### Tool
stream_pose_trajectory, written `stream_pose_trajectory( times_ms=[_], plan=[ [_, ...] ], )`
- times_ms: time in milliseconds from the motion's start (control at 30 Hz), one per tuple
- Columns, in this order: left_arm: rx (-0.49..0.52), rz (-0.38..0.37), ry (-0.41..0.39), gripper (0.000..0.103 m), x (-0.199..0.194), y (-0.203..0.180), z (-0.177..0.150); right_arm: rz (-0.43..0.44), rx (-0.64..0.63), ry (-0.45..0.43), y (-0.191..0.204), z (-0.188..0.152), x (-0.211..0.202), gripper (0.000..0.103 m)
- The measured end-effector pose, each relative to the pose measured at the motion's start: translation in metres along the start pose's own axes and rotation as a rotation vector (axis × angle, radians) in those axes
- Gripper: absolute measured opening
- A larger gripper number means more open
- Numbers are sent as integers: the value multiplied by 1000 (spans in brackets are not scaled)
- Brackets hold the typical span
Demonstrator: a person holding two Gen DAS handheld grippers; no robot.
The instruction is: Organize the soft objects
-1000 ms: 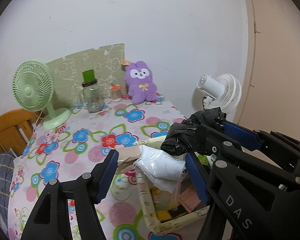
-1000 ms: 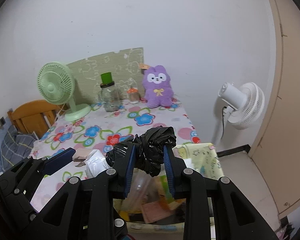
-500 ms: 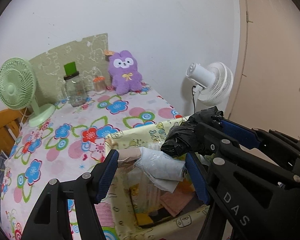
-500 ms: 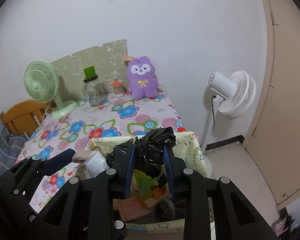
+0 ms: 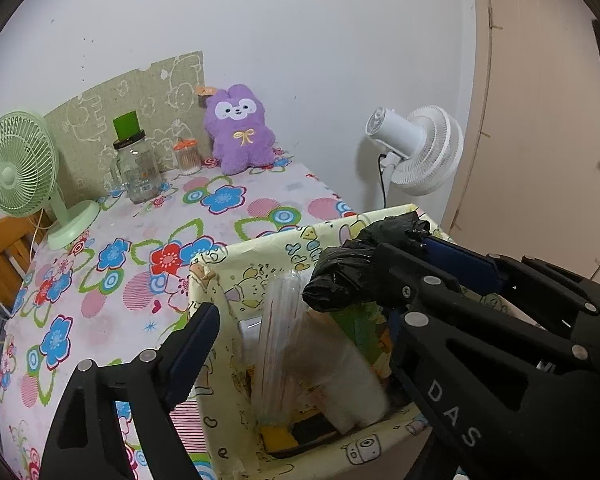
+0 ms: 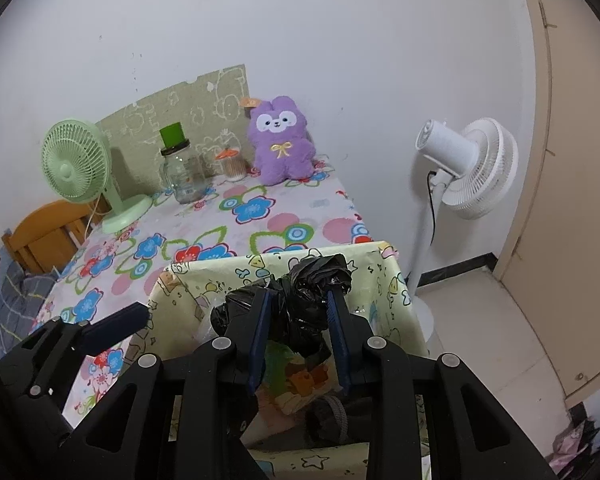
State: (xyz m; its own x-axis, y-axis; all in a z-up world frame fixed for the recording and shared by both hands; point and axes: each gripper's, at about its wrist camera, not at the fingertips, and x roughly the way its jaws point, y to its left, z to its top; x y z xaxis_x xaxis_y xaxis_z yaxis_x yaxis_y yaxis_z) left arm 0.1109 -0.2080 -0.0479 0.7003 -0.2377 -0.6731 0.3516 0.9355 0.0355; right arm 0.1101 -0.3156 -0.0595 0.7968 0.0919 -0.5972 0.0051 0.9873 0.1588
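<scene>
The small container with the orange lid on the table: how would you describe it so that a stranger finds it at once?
Look at the back of the flowered table, by the white wall. Between the big glass jar with the green top and the purple plush toy stands the small container. It alone has an orange lid, and it is shorter than both neighbours.

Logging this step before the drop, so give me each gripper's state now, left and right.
Left gripper: open, jaws have just been opening; blurred clear plastic packet between them, unpressed, over the box.
Right gripper: shut on the crumpled black plastic bag.

Crumpled black plastic bag (image 6: 314, 300) held above yellow cartoon-print box (image 6: 396, 300); blurred white packet (image 5: 352, 380) inside.
</scene>
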Motion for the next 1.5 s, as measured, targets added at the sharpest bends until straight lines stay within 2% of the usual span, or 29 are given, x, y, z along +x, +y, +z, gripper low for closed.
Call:
stream_pose_trajectory(
  times_ms=[133, 300, 600, 800, 1167, 1500],
  plan=[
    [6, 12, 6, 89, 2, 1, -1, 15, 3, 14, 1, -1, 5, 38],
    [9, 5, 2, 91, -1, 2, -2, 20, -3, 18, 2, -2, 3, 60],
    [10, 8, -15, 95, -12, 5, -7, 8, -16, 3, 10, -4, -9, 82],
    [3, 22, -37, 97, -28, 12, -12, -2, -28, -20, 20, -6, -22, 87],
    [-38, 44, -87, 101, -61, 32, -21, 8, -45, -56, 46, -9, -47, 89],
    [-95, 80, -134, 103, -93, 61, -35, 39, -60, -90, 76, -14, -70, 95]
  ],
)
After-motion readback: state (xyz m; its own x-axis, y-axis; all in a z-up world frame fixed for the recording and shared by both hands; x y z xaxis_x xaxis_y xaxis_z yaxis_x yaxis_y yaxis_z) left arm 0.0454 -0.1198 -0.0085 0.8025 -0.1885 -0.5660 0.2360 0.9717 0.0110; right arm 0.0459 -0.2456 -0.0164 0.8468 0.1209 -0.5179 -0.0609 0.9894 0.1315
